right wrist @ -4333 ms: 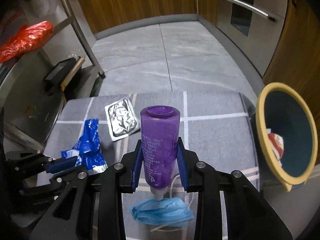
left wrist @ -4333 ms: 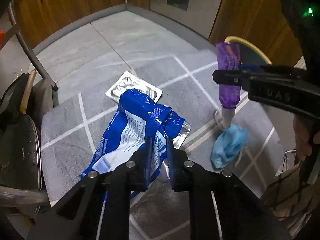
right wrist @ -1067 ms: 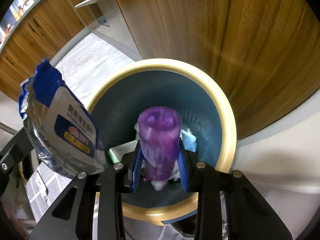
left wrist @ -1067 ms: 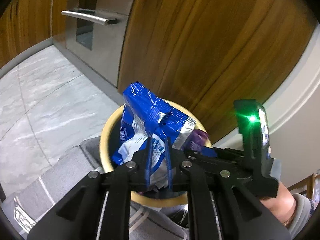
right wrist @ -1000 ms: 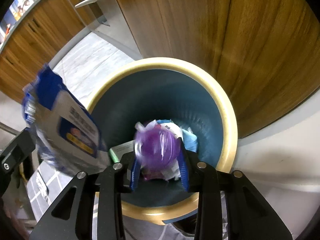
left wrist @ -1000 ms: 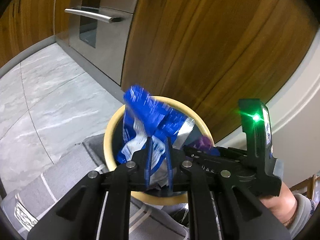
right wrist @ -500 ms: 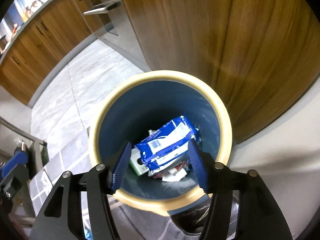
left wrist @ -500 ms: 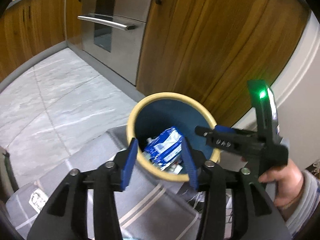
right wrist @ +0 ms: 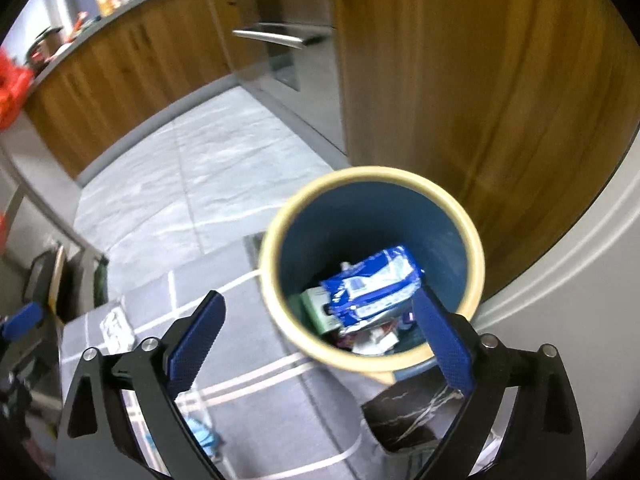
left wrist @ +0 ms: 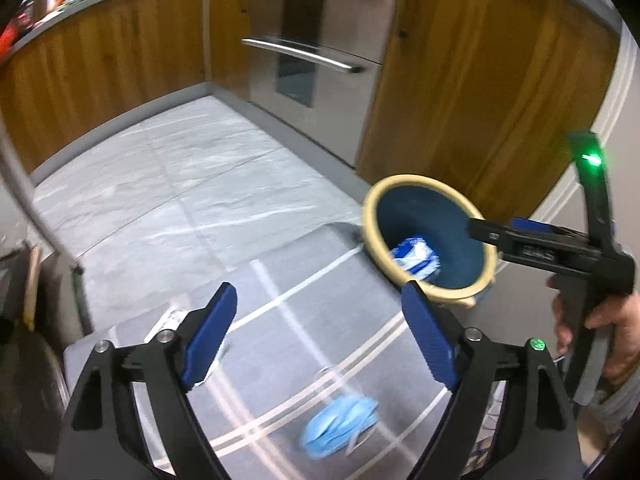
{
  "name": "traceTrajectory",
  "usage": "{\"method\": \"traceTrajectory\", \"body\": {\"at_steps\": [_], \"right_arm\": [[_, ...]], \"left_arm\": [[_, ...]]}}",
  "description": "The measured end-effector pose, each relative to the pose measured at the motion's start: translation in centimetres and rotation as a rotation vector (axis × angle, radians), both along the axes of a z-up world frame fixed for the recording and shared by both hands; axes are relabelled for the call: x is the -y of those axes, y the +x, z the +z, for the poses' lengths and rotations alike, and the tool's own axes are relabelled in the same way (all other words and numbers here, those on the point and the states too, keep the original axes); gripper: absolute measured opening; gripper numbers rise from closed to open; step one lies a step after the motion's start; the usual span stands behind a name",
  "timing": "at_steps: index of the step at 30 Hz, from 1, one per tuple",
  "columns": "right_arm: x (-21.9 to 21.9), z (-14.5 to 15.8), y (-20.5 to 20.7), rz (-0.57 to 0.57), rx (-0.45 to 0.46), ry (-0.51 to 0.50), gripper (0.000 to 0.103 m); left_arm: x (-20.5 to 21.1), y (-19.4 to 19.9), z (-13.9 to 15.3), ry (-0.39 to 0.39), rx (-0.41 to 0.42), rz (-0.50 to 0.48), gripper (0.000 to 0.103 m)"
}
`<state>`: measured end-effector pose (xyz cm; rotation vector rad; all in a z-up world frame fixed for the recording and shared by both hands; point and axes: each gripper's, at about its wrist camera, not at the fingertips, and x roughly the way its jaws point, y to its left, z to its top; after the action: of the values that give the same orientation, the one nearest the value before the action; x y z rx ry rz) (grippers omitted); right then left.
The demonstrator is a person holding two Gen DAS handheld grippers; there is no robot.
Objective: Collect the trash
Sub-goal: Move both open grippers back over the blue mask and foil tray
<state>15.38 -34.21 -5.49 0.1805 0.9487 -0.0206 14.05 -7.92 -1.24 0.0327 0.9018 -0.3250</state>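
Note:
The blue bin with a cream rim point(left wrist: 400, 268) point(right wrist: 276, 240) stands at the right end of the grey mat. The blue snack bag point(left wrist: 416, 258) point(right wrist: 370, 288) lies inside it on top of other trash. A blue face mask point(left wrist: 340, 426) point(right wrist: 202, 434) lies on the mat. A silver blister pack point(left wrist: 170, 318) point(right wrist: 116, 328) lies further left, partly hidden by my left finger. My left gripper point(left wrist: 318, 336) is open and empty above the mat. My right gripper point(right wrist: 320, 340) is open and empty over the bin's near rim; it also shows in the left wrist view point(left wrist: 520, 236).
Wooden cabinets point(left wrist: 480, 80) and a steel oven front point(left wrist: 312, 52) stand behind the bin. A grey striped mat point(left wrist: 288, 344) covers the tiled floor point(left wrist: 160, 184). A metal rack leg point(left wrist: 40, 220) and dark items stand at the left. A white wall edge point(right wrist: 580, 280) is right of the bin.
Both grippers opened over the bin; the blue bag and purple bottle dropped in. Both have since pulled back and opened wider, the left swinging toward the mat.

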Motion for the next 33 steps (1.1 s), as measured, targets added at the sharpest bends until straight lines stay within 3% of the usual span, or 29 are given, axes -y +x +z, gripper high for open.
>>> {"method": "traceTrajectory", "body": {"at_steps": [6, 14, 19, 26, 33], "right_arm": [[-5.4, 0.4, -3.3, 0.098, 0.033, -0.044, 0.097], [-11.7, -2.6, -6.2, 0.237, -0.053, -0.084, 0.097], [-14.2, -4.8, -7.0, 0.280, -0.124, -0.070, 0.097], [-16.2, -7.5, -8.4, 0.267, -0.204, -0.010, 0.097], [-17.4, -9.5, -8.9, 0.260, -0.241, -0.008, 0.097]], "left_arm": [[-6.7, -2.2, -0.4, 0.005, -0.007, 0.136, 0.090], [-12.6, -3.6, -2.6, -0.001, -0.043, 0.292, 0.096], [-13.8, -3.1, -4.2, 0.015, -0.066, 0.330, 0.096], [-12.9, -1.7, -7.1, 0.081, -0.101, 0.304, 0.096], [-12.4, 0.8, -10.9, 0.078, -0.151, 0.354, 0.096]]}}
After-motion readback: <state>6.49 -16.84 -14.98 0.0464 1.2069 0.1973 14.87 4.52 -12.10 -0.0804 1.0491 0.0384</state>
